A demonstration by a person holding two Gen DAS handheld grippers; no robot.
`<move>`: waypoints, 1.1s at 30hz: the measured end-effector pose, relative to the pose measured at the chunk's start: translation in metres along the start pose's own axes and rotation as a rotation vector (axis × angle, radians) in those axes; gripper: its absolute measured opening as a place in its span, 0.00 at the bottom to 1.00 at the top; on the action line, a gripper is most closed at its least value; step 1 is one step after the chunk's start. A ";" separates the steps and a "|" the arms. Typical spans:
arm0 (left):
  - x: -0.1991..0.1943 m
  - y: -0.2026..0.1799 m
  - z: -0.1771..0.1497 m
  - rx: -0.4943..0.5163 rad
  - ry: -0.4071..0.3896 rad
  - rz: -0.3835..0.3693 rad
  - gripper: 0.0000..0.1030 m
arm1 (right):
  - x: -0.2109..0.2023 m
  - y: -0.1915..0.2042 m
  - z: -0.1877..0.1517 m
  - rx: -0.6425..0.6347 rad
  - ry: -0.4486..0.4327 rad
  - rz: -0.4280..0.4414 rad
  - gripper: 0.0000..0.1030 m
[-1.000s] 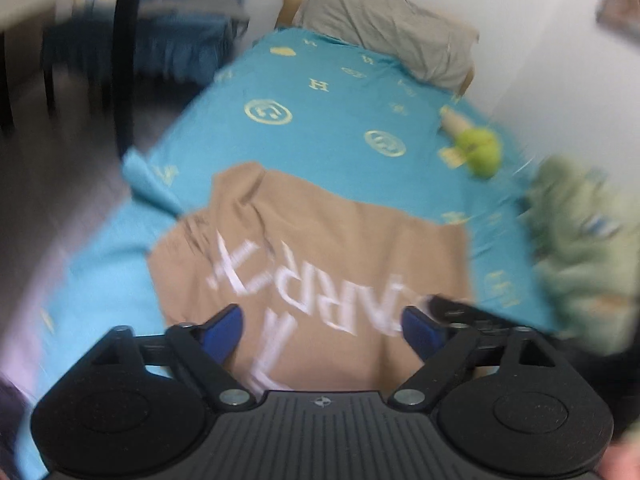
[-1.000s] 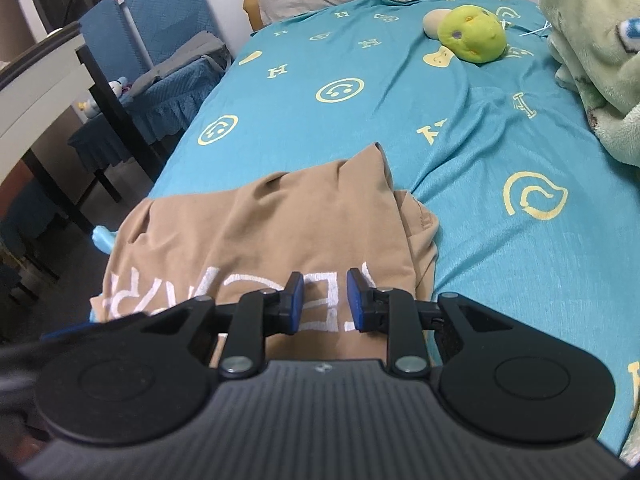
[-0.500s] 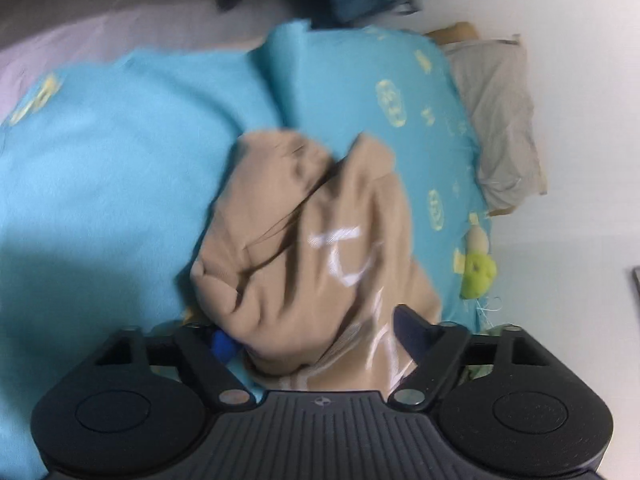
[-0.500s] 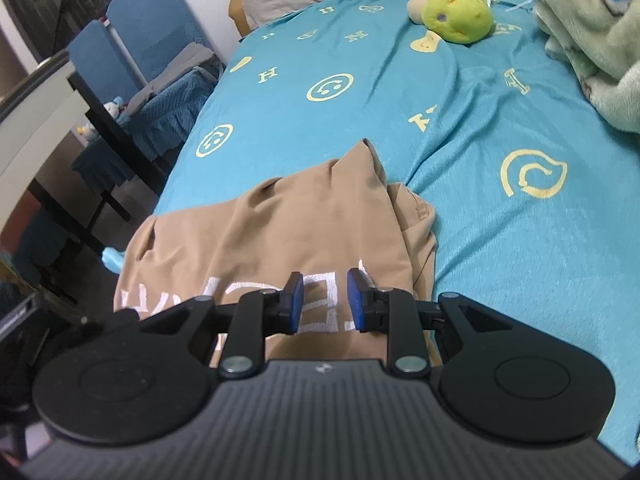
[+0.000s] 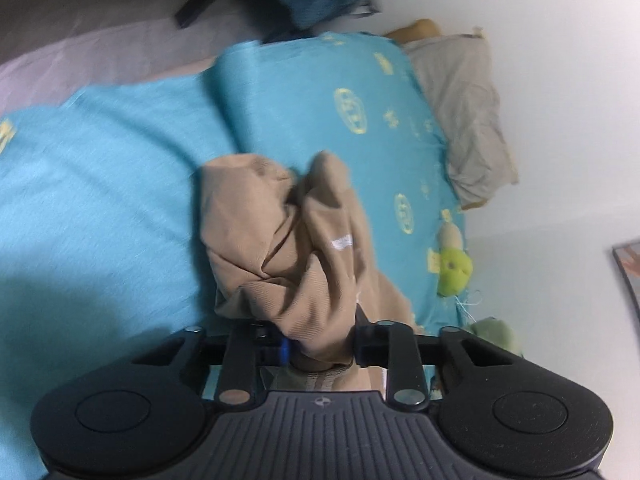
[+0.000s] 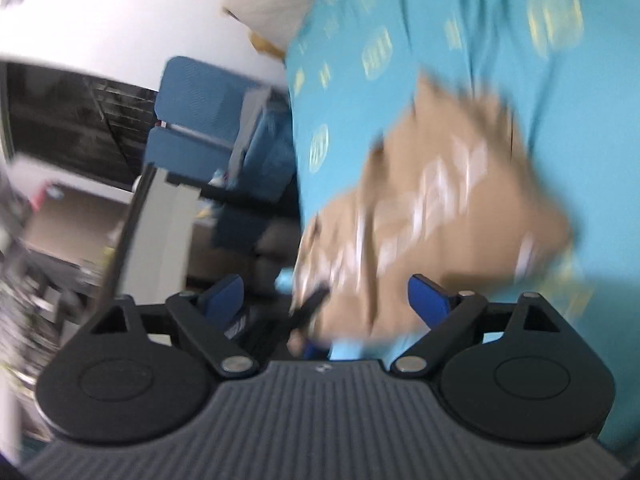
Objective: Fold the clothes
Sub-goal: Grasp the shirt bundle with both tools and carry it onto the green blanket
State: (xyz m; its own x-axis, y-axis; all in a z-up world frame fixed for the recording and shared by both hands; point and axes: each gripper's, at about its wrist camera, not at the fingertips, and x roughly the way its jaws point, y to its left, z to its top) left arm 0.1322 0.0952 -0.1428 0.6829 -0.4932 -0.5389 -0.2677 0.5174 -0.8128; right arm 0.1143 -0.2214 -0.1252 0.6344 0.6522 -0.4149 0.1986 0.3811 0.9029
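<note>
Our left gripper [image 5: 320, 350] is closing, fingers now pinching the bunched tan shirt [image 5: 288, 248] on the bed [image 5: 100, 184]; our right gripper [image 6: 326, 300] has let go, fingers opening, handing the fold over.

White lettering on tan shirt [image 6: 440, 208] smeared unreadable, left gripper [image 5: 320, 350] pads buried in its cloth
</note>
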 end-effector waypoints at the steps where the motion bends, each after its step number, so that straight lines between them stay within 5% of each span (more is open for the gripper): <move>1: -0.003 -0.004 0.001 0.012 -0.007 -0.019 0.24 | 0.011 -0.008 -0.003 0.060 0.052 0.019 0.89; 3: -0.007 -0.012 0.002 0.035 -0.022 -0.058 0.22 | 0.028 -0.020 -0.006 0.138 0.093 0.038 0.89; 7: -0.013 -0.020 0.004 0.032 -0.052 -0.108 0.21 | 0.022 -0.031 0.003 0.165 -0.073 -0.032 0.88; 12: -0.015 -0.020 0.005 -0.005 -0.053 -0.152 0.21 | 0.009 -0.048 0.016 0.251 -0.189 -0.065 0.51; 15: -0.023 -0.021 0.002 0.020 -0.056 -0.142 0.20 | 0.004 -0.039 0.015 0.188 -0.239 -0.070 0.34; 23: -0.072 -0.060 -0.021 -0.024 -0.022 -0.175 0.20 | -0.066 0.004 0.013 0.080 -0.307 -0.007 0.30; 28: -0.098 -0.122 -0.054 -0.010 0.053 -0.181 0.20 | -0.141 0.028 0.019 0.072 -0.355 0.022 0.30; 33: -0.083 -0.211 -0.100 0.056 0.130 -0.244 0.20 | -0.238 0.040 0.049 0.061 -0.462 0.033 0.30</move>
State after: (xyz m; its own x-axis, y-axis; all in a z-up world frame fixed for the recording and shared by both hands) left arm 0.0639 -0.0431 0.0509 0.6290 -0.6915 -0.3552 -0.0657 0.4080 -0.9106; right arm 0.0077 -0.3934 0.0153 0.9045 0.2982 -0.3049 0.2076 0.3167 0.9255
